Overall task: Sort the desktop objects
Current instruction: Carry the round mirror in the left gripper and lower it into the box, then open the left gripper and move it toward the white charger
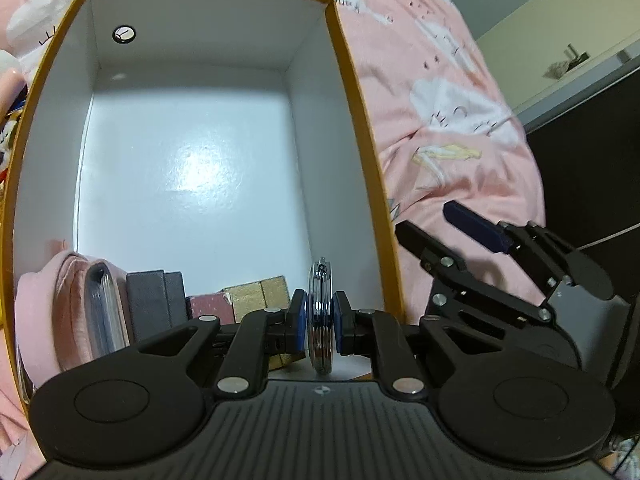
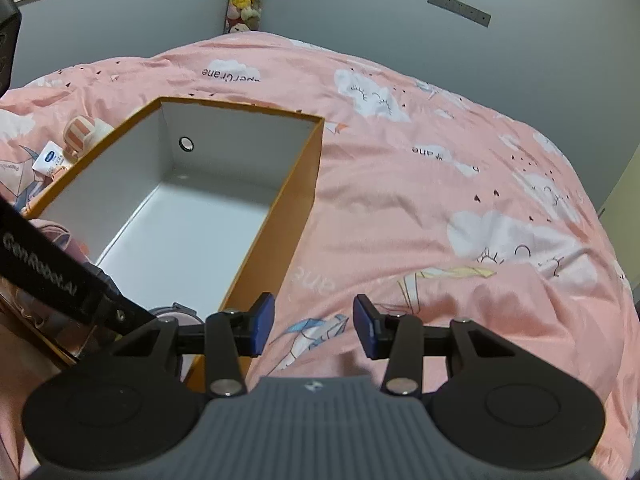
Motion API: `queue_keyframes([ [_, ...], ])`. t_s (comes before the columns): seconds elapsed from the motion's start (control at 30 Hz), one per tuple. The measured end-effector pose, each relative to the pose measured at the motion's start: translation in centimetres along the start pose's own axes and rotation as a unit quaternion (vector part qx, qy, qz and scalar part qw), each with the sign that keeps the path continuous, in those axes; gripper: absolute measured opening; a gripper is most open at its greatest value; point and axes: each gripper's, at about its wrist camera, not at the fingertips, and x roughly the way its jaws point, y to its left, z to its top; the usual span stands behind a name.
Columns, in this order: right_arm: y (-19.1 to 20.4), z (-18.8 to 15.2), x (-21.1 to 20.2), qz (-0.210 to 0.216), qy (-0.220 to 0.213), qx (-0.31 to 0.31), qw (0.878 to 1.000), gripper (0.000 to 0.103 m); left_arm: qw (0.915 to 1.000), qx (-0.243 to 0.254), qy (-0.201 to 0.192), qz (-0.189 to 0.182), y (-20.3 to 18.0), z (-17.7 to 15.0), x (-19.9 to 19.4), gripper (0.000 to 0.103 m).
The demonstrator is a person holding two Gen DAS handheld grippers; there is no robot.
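Note:
My left gripper (image 1: 319, 322) is shut on a round chrome disc (image 1: 320, 280), held on edge between the blue pads. It hangs over the near end of an orange box with a white inside (image 1: 352, 80). At that near end lie a pink pouch (image 1: 40, 312), a dark grey box (image 1: 154, 300), a reddish box (image 1: 210, 306) and a gold box (image 1: 260, 296). My right gripper (image 2: 314, 326) stands open with nothing between its pads, over the pink duvet (image 2: 440, 220) just right of the orange box (image 2: 280, 208). The right gripper (image 1: 434, 220) also shows in the left wrist view.
The box's far half shows bare white floor, with a metal eyelet (image 2: 186, 143) in the end wall. A striped ball (image 2: 82, 130) and a white packet (image 2: 50, 162) lie left of the box. Dark furniture (image 1: 580, 168) stands right of the bed. The left gripper's housing (image 2: 44, 276) crosses the lower left.

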Motion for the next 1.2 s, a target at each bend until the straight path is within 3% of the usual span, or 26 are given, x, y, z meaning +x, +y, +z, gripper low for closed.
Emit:
queue_keyframes([
  [0.27,-0.1,-0.5,-0.1,-0.005,0.004,-0.001,1.000,0.046,0.9992,-0.020,0.033,0.004,0.4,-0.1,1.4,0.015],
  [0.5,0.2,-0.3,-0.5,0.005,-0.001,-0.049,0.999,0.045,0.9975,-0.030,0.059,-0.024,1.3,-0.3,1.6,0.016],
  [0.7,1.0,0.8,-1.7,0.034,-0.011,-0.131,0.991,0.042,0.9979,-0.026,0.024,-0.054,2.6,-0.3,-1.7,0.017],
  [0.83,2.1,1.9,-2.4,0.062,-0.022,-0.192,0.979,0.031,0.9991,-0.009,-0.029,-0.028,4.0,-0.3,-5.2,0.017],
  [0.93,3.7,2.9,-2.6,0.090,-0.020,-0.263,0.960,0.028,0.9976,-0.004,-0.069,0.009,5.4,-0.4,-7.7,0.017],
  [1.07,5.9,3.4,-1.4,0.115,0.022,-0.369,0.922,0.028,0.9930,-0.012,-0.111,0.040,6.8,-0.7,-10.0,0.017],
  [1.2,7.4,3.3,-0.3,0.138,0.064,-0.485,0.861,0.027,0.9890,-0.027,-0.127,0.070,8.2,-1.0,-11.2,0.018],
])
